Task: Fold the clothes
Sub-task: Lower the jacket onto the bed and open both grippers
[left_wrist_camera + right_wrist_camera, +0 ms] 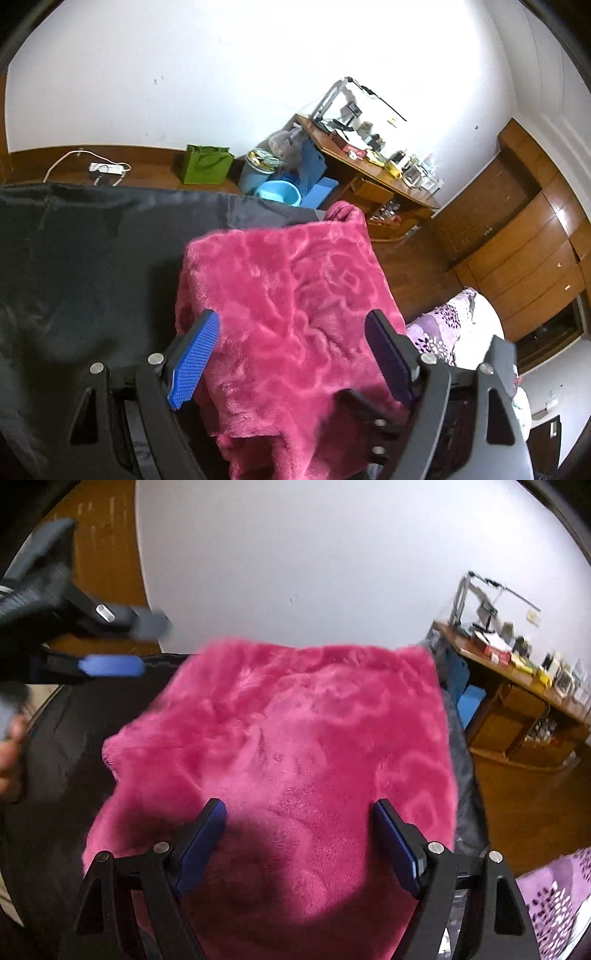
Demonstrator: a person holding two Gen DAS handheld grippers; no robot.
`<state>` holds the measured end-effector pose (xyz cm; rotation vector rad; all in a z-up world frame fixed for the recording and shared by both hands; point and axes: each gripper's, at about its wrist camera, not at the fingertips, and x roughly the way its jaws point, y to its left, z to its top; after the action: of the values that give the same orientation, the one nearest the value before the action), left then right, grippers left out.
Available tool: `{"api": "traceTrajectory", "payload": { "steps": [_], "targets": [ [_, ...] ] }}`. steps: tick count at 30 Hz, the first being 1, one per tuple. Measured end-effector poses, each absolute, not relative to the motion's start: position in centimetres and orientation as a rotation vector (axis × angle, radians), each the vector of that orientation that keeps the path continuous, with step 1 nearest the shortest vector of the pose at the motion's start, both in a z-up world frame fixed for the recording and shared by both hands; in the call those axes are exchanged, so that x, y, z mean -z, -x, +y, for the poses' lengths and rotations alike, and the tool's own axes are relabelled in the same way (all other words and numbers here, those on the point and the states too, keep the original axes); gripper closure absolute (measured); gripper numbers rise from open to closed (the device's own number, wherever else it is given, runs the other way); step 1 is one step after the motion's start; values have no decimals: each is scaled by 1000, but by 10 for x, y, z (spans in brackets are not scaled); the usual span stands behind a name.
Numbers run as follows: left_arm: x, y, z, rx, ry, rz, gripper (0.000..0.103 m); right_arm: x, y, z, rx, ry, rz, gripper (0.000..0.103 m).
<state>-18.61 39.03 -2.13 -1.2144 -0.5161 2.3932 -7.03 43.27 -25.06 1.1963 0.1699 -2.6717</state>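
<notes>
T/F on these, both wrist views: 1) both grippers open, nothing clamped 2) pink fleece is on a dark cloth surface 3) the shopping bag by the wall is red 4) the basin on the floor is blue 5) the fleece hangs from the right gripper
1) True. The left gripper and the right gripper both stand wide, with the pink fleece beneath the gap and no pad pressing on it.
2) True. It lies on a dark cloth surface.
3) False. The shopping bag is green.
4) True. The basin is light blue and sits beside a blue bucket.
5) False. The fleece lies spread flat below the right gripper, not lifted by it.
</notes>
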Motion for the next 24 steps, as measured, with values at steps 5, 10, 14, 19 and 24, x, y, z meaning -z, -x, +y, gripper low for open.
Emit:
{"api": "traceTrajectory", "payload": {
  "steps": [5, 10, 14, 19, 24],
  "targets": [
    [16, 171, 388, -2340, 1217, -481, 18, 258, 69, 424, 2691, -1198, 209, 1],
    [39, 168, 393, -2274, 1306, -454, 18, 253, 52, 428, 2701, -1198, 168, 0],
    [71, 184, 402, -2285, 1410, -385, 18, 256, 50, 435, 2698, -1210, 145, 0],
    [96, 195, 412, -2299, 1439, -249, 18, 255, 47, 432, 2703, -1202, 152, 0],
    [98, 191, 409, -2279, 1416, -239, 17, 223, 19, 448, 2773, -1130, 32, 0]
  ]
}}
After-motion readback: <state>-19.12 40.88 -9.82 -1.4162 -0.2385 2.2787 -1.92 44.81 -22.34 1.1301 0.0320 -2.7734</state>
